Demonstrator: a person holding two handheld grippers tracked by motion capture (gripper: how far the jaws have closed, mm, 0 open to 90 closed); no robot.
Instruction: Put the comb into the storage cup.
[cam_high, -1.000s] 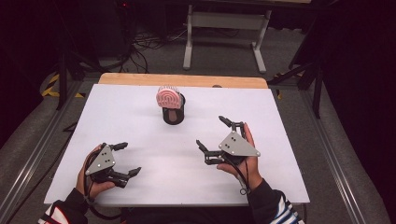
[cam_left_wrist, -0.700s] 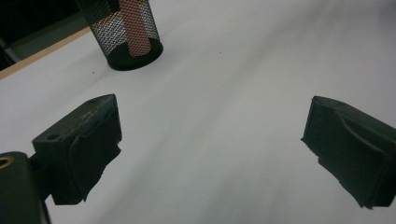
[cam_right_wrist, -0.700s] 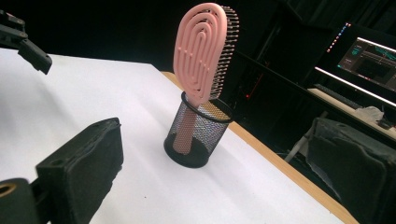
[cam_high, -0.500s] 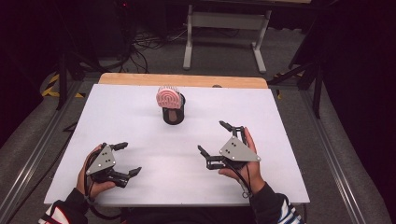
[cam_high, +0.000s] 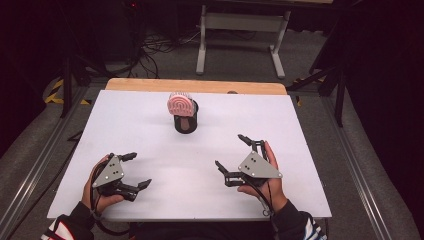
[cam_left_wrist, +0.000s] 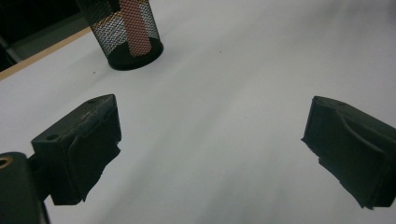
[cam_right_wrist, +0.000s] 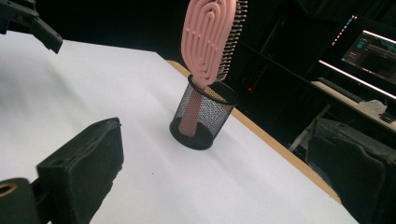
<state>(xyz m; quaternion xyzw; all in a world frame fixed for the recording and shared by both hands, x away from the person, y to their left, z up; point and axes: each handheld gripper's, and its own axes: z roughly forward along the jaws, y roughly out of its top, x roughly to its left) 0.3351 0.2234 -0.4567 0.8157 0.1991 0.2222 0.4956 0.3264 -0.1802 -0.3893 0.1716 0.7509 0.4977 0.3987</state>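
Note:
A pink hairbrush (cam_high: 181, 105) stands head-up in a black mesh cup (cam_high: 186, 125) at the far middle of the white table (cam_high: 125, 125). My left gripper (cam_high: 140, 169) rests open at the near left, well short of the cup, with nothing between its jaws. My right gripper (cam_high: 229, 150) is open and empty at the near right. In the left gripper view the left gripper (cam_left_wrist: 210, 144) points at bare table, with the cup (cam_left_wrist: 128, 35) at the upper left. In the right gripper view the right gripper (cam_right_wrist: 219, 177) faces the hairbrush (cam_right_wrist: 210, 37) and the cup (cam_right_wrist: 204, 116).
A wooden strip (cam_high: 195, 86) runs along the table's far edge. Beyond it are a grey stand (cam_high: 240, 30) and cables on the floor (cam_high: 155, 45). A lit monitor (cam_right_wrist: 369, 49) sits off to the side. The left gripper's jaw (cam_right_wrist: 28, 21) shows at the top left of the right gripper view.
My right gripper has drawn back a little toward the table's near edge, still open. The left gripper, the hairbrush and the cup have stayed put.

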